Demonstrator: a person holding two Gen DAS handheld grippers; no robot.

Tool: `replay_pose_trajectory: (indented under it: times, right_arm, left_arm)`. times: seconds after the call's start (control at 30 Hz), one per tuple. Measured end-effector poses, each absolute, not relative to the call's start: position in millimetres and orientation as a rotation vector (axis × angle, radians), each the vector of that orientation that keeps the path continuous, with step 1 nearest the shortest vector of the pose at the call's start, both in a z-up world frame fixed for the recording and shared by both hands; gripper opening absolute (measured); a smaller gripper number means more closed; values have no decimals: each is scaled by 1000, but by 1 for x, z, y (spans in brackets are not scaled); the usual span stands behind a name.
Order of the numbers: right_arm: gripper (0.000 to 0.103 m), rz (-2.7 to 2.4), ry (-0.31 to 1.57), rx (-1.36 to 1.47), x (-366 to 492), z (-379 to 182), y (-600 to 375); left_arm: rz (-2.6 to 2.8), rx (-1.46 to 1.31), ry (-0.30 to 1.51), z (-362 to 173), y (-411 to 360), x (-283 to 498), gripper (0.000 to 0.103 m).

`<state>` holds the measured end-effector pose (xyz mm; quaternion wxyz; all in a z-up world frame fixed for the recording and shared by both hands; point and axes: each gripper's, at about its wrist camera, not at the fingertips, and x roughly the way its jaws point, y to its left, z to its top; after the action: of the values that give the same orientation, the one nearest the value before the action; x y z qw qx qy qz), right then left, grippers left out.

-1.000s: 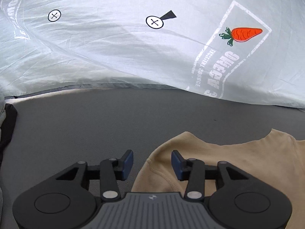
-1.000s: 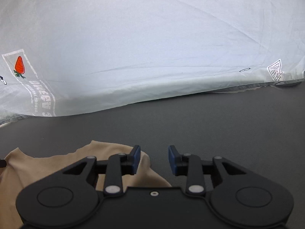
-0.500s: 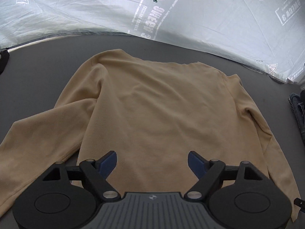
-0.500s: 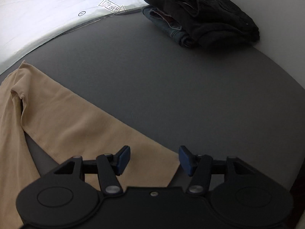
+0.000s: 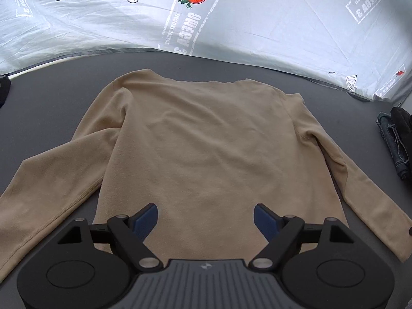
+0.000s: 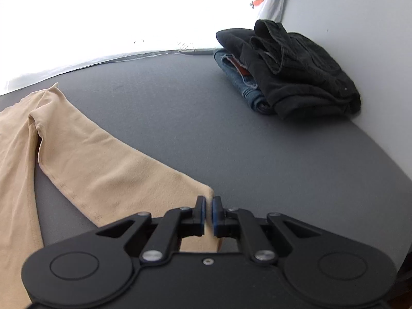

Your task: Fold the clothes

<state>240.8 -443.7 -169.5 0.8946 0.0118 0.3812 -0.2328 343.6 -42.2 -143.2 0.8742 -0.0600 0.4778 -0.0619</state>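
The right gripper [image 6: 208, 209] has just closed on the sleeve cuff [image 6: 206, 193].

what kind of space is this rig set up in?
Probably a home laundry-folding spot, not a lab bench: a tan long-sleeved top spread on a padded grey surface, folded dark clothes and jeans stacked beside a wall, and a carrot-print sheet behind.

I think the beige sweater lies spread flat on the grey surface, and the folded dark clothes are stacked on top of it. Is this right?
Not quite. The beige sweater does lie spread flat on the grey surface, but the folded dark clothes are not on it: they sit apart, on the surface by the wall, clear of the sleeve. The right wrist view shows this.
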Motion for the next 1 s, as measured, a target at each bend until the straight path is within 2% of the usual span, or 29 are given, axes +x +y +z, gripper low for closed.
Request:
replay_pose_trajectory:
  times: [0.3,0.5,0.63,0.73,0.9,1.0]
  right_arm:
    - [6,-562,734,-160,268,-166,-476]
    - [7,-585,788,-146,280,-183,-486]
    - [20,-583,876,-100,280,-202,-495]
    - [54,-574,854,-14,266,-193,-498]
    - [63,-515,810,64,245,-168,-476]
    - [65,-413,811,90,239,-163,-442]
  left_arm:
    - [-105,-121,1011,-144,-35,344,83]
    - [-53,-107,1005,-143,-22,340,83]
    - [30,-131,984,-138,10,326,83]
    - [148,-170,967,-133,49,303,84]
    - [377,-326,957,-135,125,254,85]
    - [523,-434,945,-140,173,225,85]
